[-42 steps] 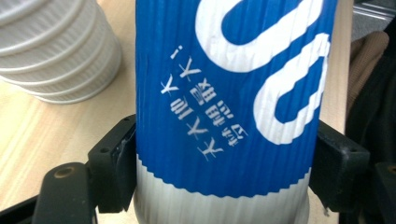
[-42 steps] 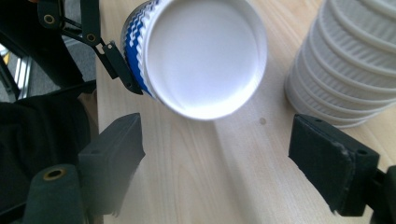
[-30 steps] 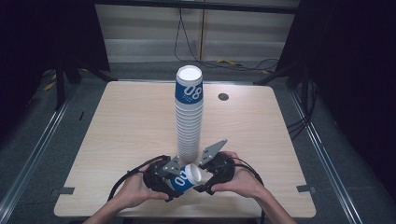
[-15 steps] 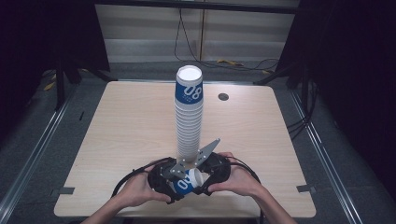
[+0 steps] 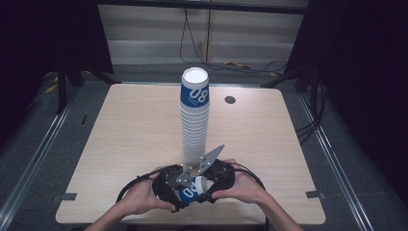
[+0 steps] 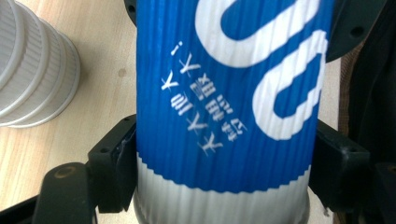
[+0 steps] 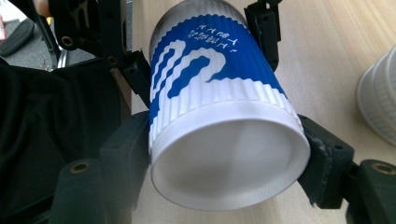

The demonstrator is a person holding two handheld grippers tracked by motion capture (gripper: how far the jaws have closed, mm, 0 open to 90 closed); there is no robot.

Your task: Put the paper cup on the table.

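A blue-and-white ribbed paper cup (image 5: 188, 188) is held lying on its side just above the near edge of the counter (image 5: 125, 134), between both hands. The left hand-held gripper (image 6: 224, 154) is clamped across its lower wall; the jaws of the right hand-held gripper (image 7: 229, 144) have just been closing and now press on the cup near its closed base. The cup is judged light, thin-walled and easily crushed, so it is best taken near the stiffer base or rim, with gentle pressure. The ribbing should limit slipping. A tall stack (image 5: 194, 120) of like cups stands just behind. The counter is pale, smooth wood; the room around is dark, with cables along the floor.
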